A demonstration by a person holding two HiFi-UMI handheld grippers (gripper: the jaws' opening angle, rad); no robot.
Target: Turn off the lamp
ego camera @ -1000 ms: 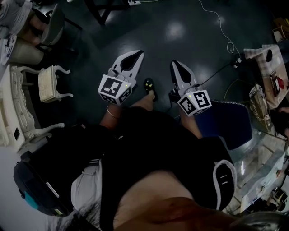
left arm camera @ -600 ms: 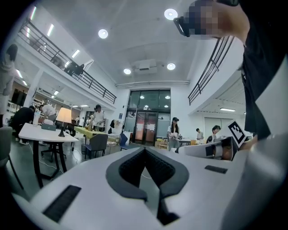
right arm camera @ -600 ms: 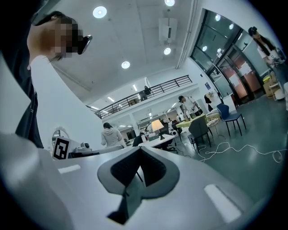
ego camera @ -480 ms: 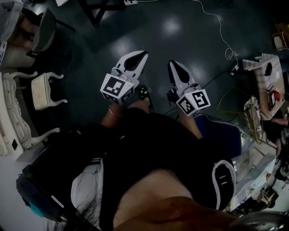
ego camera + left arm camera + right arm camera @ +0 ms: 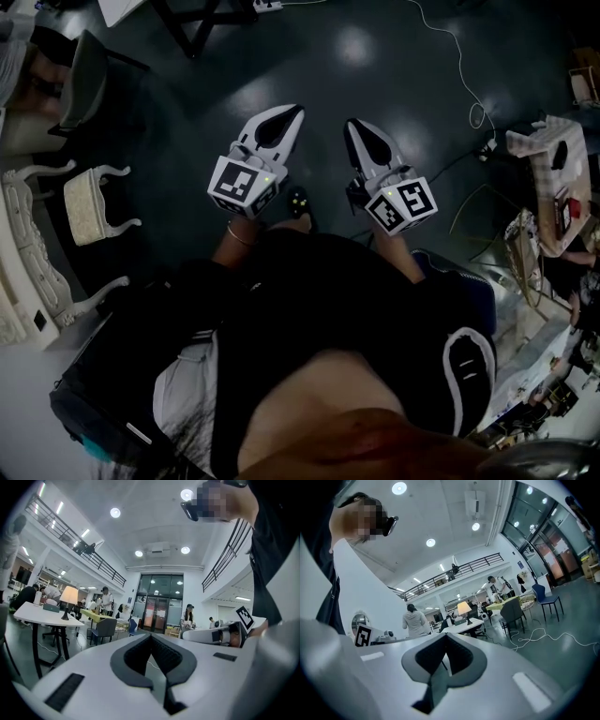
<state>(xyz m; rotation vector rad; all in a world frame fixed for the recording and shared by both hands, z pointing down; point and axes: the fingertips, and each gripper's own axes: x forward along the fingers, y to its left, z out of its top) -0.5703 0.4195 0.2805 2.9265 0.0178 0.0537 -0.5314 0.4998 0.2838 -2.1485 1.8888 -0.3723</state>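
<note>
The lamp (image 5: 69, 596), with a pale glowing shade on a dark stem, stands on a white table (image 5: 33, 616) far off at the left of the left gripper view. In the right gripper view the lamp (image 5: 464, 608) stands on a white table (image 5: 461, 626) beyond the jaw tips. My left gripper (image 5: 284, 117) and right gripper (image 5: 359, 131) are held side by side in front of the body, over dark floor, far from the lamp. Both point level, with the jaws shut and nothing between them: left gripper (image 5: 151, 637), right gripper (image 5: 446, 634).
A white ornate stool (image 5: 89, 202) and white carved furniture (image 5: 23, 253) stand at the left. A white cable (image 5: 464, 66) runs over the floor at the upper right, by a cluttered table (image 5: 553, 178). A blue chair (image 5: 473, 286) is close behind at the right. Several people and chairs (image 5: 104, 629) fill the hall ahead.
The person has walked forward: the stool, the blue chair and the cable have slid back in the head view. Both grippers keep their pose, side by side and shut.
</note>
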